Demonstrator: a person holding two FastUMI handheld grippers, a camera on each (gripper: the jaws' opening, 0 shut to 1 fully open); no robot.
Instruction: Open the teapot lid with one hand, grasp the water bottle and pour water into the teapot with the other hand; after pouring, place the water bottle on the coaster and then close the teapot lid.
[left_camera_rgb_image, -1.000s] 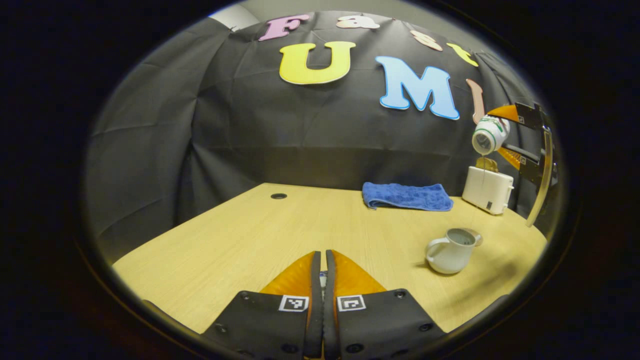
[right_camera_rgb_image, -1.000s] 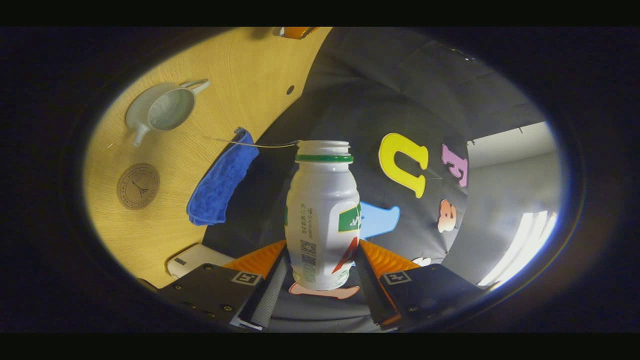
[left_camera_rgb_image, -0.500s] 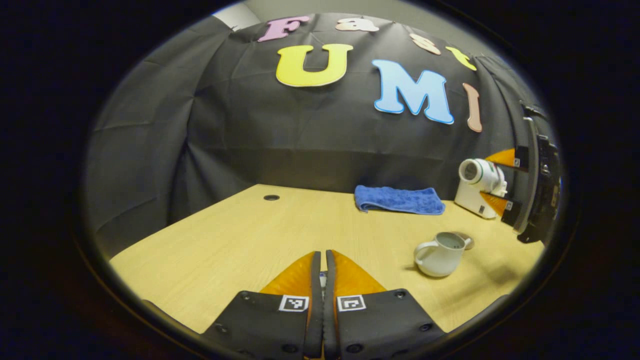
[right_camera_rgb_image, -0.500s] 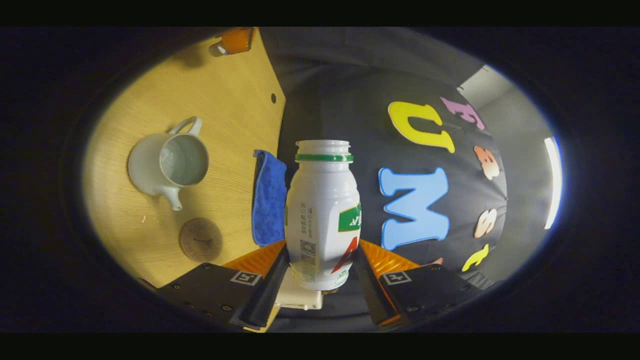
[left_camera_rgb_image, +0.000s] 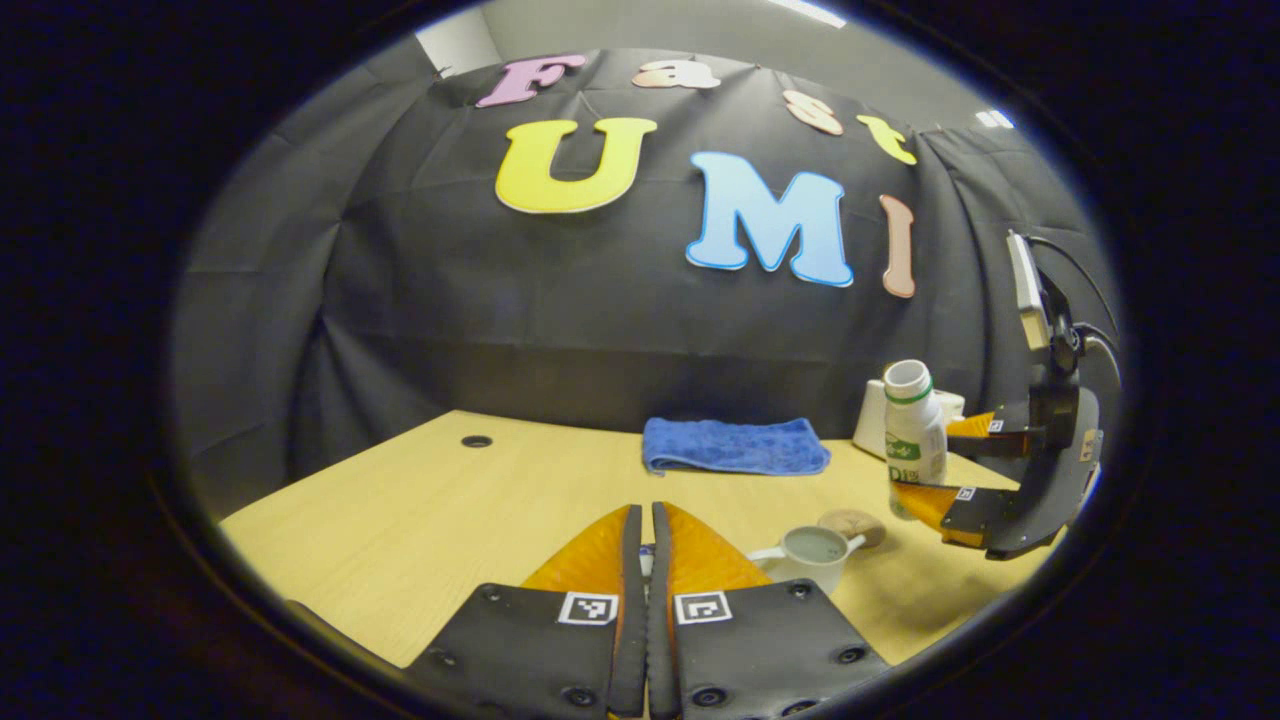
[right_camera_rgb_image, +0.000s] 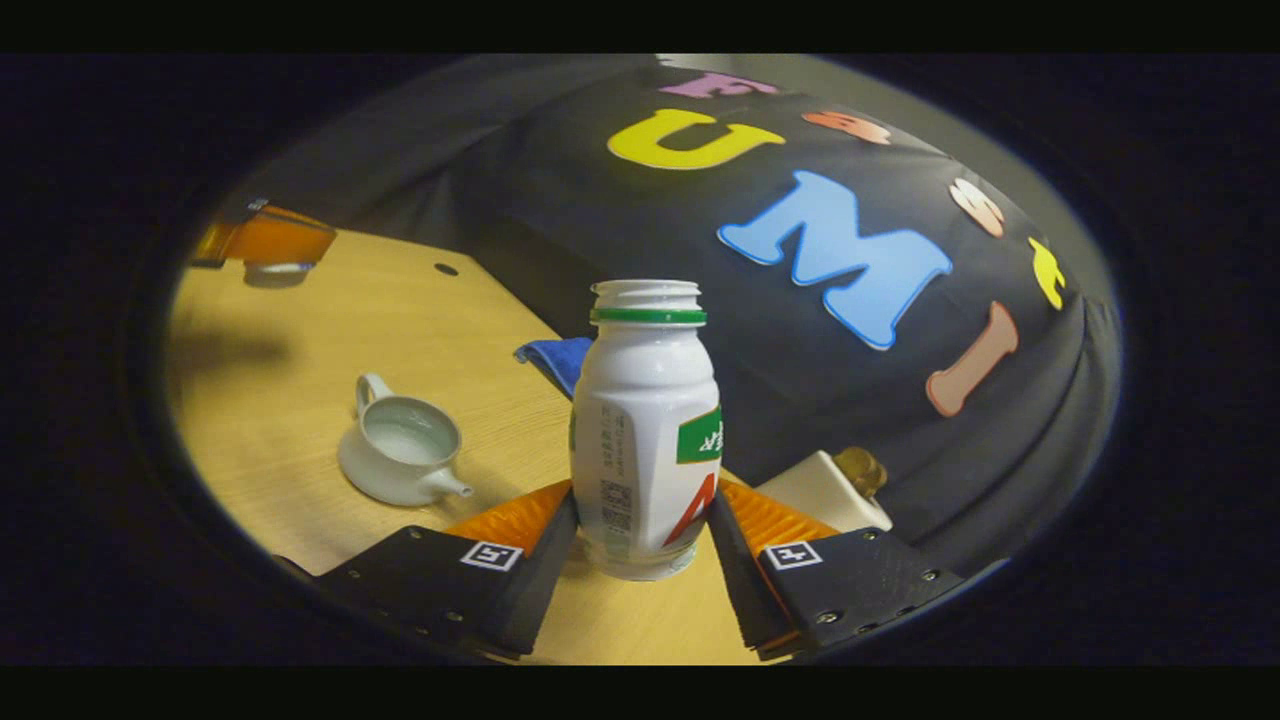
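- The desk (left_camera_rgb_image: 420, 520) fills the lower half of my left gripper view, pale wood grain, with a small dark hole (left_camera_rgb_image: 476, 441) toward its far left edge; in my right gripper view the desk (right_camera_rgb_image: 300, 330) sits at the left and tilts.
- A blue towel (left_camera_rgb_image: 735, 446) lies folded along the desk's back edge, centre of the left gripper view.
- A white boxy object (right_camera_rgb_image: 820, 490) stands at the back of the desk at lower right of my right gripper view, with something brownish on top; I cannot tell what it is.
- My right hand-held gripper (right_camera_rgb_image: 645, 545) holds the water bottle (right_camera_rgb_image: 647, 430) clamped between both fingers, upright, neck uncapped, in the centre of the right gripper view. In the left gripper view I see that hand-held gripper (left_camera_rgb_image: 945, 470) at the right edge with the water bottle (left_camera_rgb_image: 915, 435) above the desk, just right of the teapot.
- The teapot (right_camera_rgb_image: 402, 452) stands on the desk at lower left of the right gripper view, its top open, handle pointing away and spout toward the bottle.
- A round brown coaster (left_camera_rgb_image: 853, 525) lies just behind the teapot (left_camera_rgb_image: 810, 553) in the left gripper view.
- My left hand-held gripper (left_camera_rgb_image: 645, 560) has its fingers pressed nearly together at the bottom centre of its view; something small sits between them, which I cannot identify.
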